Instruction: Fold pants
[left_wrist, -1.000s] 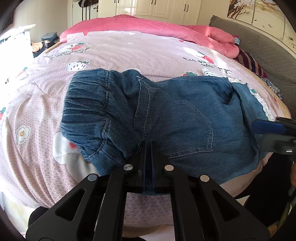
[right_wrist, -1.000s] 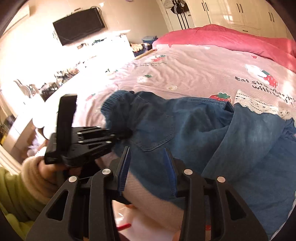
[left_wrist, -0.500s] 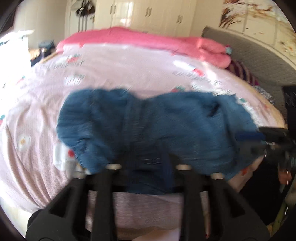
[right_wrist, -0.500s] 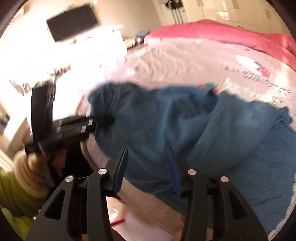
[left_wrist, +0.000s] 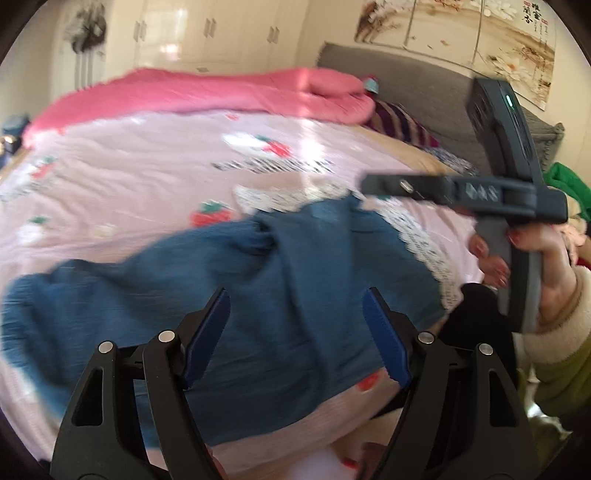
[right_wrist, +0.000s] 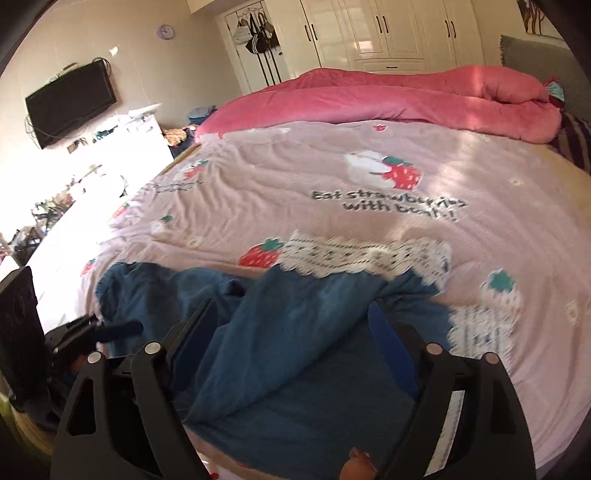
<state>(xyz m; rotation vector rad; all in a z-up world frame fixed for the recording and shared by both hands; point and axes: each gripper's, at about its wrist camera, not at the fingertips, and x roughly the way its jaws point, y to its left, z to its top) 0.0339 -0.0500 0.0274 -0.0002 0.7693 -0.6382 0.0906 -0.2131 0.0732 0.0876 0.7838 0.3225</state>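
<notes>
Blue denim pants (left_wrist: 288, 295) lie folded and rumpled at the near edge of the bed; they also show in the right wrist view (right_wrist: 295, 350). My left gripper (left_wrist: 297, 314) is open and empty, held just above the pants. My right gripper (right_wrist: 291, 317) is open and empty over the pants' right part. The right gripper also shows in the left wrist view (left_wrist: 369, 182), up at the right, held in a hand. The left gripper shows at the lower left of the right wrist view (right_wrist: 122, 326) beside the waistband end.
The pink strawberry-print bedspread (right_wrist: 332, 177) covers the bed. A rolled pink quilt (right_wrist: 406, 99) lies along the far side. A grey headboard (left_wrist: 406, 81) stands at the right. A wall TV (right_wrist: 70, 103) and white cabinet (right_wrist: 122, 147) stand at the left.
My left gripper has opened and let go of the pants, and swung right. My right gripper has opened wider and lifted. The pants now rest on the bed.
</notes>
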